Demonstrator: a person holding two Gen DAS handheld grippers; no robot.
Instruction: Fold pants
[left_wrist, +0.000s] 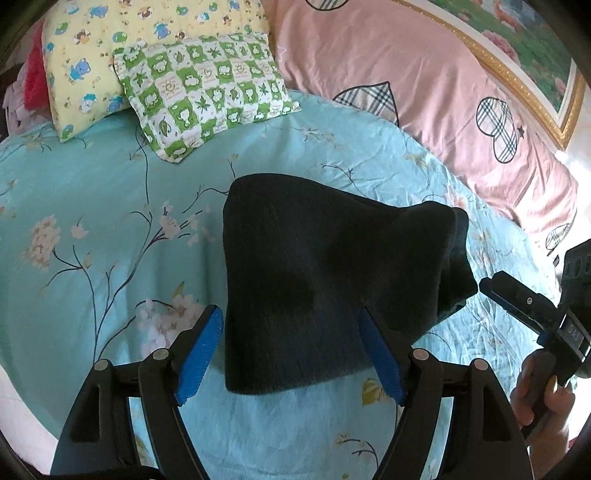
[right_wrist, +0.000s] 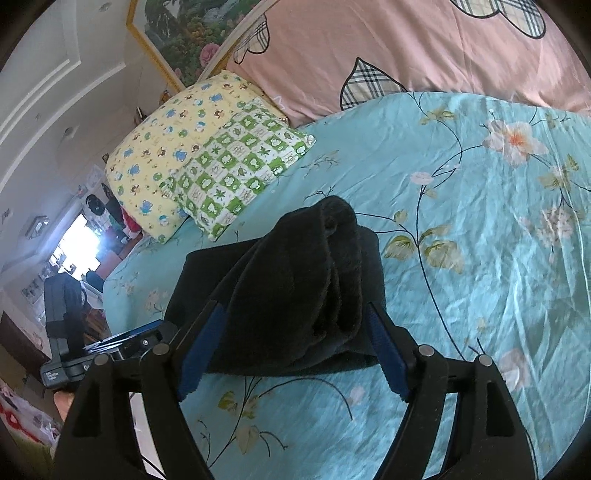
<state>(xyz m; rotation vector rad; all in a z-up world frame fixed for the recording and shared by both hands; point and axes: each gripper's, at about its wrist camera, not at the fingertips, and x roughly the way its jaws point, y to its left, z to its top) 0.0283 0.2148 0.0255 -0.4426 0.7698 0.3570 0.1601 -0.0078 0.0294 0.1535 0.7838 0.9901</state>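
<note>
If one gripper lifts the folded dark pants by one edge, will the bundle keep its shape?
Probably not. The pants look soft and floppy, and the layers bulge loosely at one end, so they would likely sag and unfold.

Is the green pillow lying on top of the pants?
No. The green pillow lies near the head of the bed, apart from the pants, with blue sheet between them.

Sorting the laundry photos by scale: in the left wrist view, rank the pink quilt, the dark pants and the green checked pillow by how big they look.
1. pink quilt
2. dark pants, close to the quilt; the pants lie nearer the camera, so this is unsure
3. green checked pillow, plainly smallest
</note>
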